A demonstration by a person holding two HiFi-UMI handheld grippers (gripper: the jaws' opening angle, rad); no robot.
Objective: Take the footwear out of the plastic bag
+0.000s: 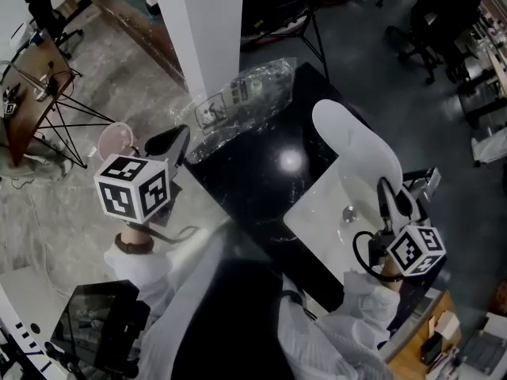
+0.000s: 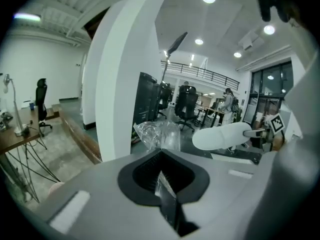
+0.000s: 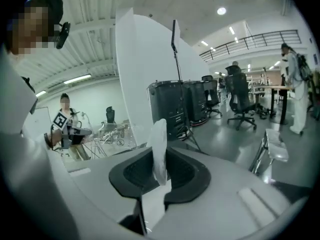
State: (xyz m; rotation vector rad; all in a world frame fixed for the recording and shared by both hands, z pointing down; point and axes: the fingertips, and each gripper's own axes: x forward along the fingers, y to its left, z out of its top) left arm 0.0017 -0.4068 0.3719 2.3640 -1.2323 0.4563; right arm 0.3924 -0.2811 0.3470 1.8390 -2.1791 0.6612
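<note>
Footwear (image 1: pixel 352 145): white, pinched in right hand-held gripper (image 1: pixel 386 195) over counter (image 1: pixel 245 172) right edge, well apart from plastic bag (image 1: pixel 253 89). Left hand-held gripper (image 1: pixel 178 141) pressed together on bag's film at far-left corner.

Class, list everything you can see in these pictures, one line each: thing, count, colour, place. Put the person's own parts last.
slipper: one, white, above the table's right side
plastic bag: one, clear, crumpled at the table's far edge
table: one, glossy black, centre
flat panel: one, white, on the table's right side
pillar: one, white, beyond the table
round container: one, pinkish, floor at left
left gripper: one, grey and black, jaws shut on the plastic bag's edge
right gripper: one, grey and black, jaws shut on the slipper
sleeves: two, white, bottom
</note>
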